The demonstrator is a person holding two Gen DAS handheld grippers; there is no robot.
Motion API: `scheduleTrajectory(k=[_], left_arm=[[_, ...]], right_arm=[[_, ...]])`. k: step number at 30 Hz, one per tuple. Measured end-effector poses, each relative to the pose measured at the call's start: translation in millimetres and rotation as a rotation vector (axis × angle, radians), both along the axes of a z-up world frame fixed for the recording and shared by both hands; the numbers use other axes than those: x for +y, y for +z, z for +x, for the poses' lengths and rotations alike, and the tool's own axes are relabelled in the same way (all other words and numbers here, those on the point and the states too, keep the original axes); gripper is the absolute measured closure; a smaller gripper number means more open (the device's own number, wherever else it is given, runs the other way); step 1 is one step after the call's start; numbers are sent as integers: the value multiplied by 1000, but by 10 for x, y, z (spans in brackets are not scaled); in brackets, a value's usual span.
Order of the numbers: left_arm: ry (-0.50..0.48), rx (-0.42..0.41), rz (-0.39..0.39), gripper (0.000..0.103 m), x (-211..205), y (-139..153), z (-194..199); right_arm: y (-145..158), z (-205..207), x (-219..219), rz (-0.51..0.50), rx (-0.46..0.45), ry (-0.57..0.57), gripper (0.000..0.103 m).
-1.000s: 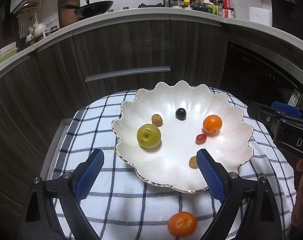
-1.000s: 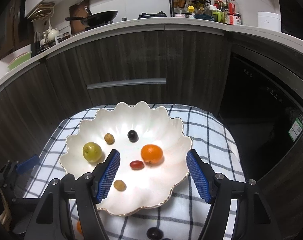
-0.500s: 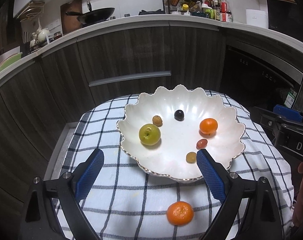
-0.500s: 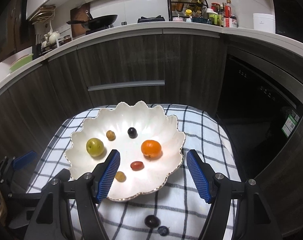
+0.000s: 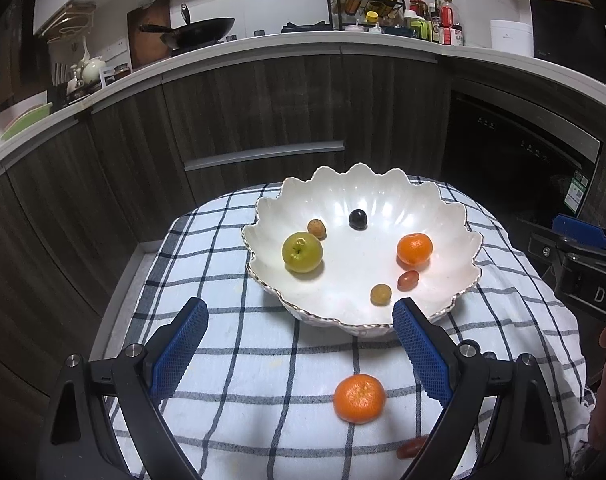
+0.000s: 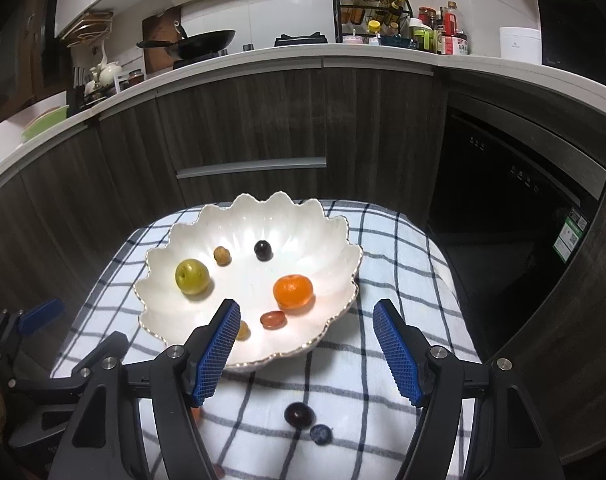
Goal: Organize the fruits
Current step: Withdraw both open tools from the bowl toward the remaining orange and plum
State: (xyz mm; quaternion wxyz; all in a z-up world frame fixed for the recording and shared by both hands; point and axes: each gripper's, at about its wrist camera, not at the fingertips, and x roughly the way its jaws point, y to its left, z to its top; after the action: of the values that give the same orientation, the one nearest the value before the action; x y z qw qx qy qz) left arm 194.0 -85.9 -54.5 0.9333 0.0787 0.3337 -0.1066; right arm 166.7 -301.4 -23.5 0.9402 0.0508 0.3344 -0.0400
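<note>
Six fruits sit in the scalloped white bowl on the checked cloth, while several more wait on the cloth in front of it. Nearest the left gripper lies a loose mandarin, just below and slightly right of the midline between its blue pads, with nothing between the jaws, which stand wide apart. A small red fruit shows at the bottom edge beside the right finger, partly hidden.

The right gripper also hangs open and empty, pointed down toward the bowl's near rim. Below its pads, on the cloth, a dark plum-coloured fruit and a smaller blue berry lie touching or nearly so, a little left of that gripper's centre line.

All these round fruits have no long axis to line up with. By position, the mandarin looks the left hand's pick and the dark pair the right's; either would call for a lower reach toward the near edge of the cloth.
</note>
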Motion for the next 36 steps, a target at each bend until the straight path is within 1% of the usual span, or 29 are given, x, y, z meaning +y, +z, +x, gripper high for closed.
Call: scheduleTrajectory(k=[10, 17, 28, 36], left_arm=[[-9, 5, 11, 8, -47, -59, -128], [4, 23, 15, 8, -80, -154, -239], [-17, 41, 16, 8, -134, -298, -363], [-23, 56, 25, 8, -140, -423, -409]], right_arm=[[-74, -151, -61, 0, 15, -20, 33], [-147, -256, -93, -17, 25, -19, 33], [-292, -389, -144, -29, 47, -8, 33], [-458, -449, -136, -24, 79, 6, 33]])
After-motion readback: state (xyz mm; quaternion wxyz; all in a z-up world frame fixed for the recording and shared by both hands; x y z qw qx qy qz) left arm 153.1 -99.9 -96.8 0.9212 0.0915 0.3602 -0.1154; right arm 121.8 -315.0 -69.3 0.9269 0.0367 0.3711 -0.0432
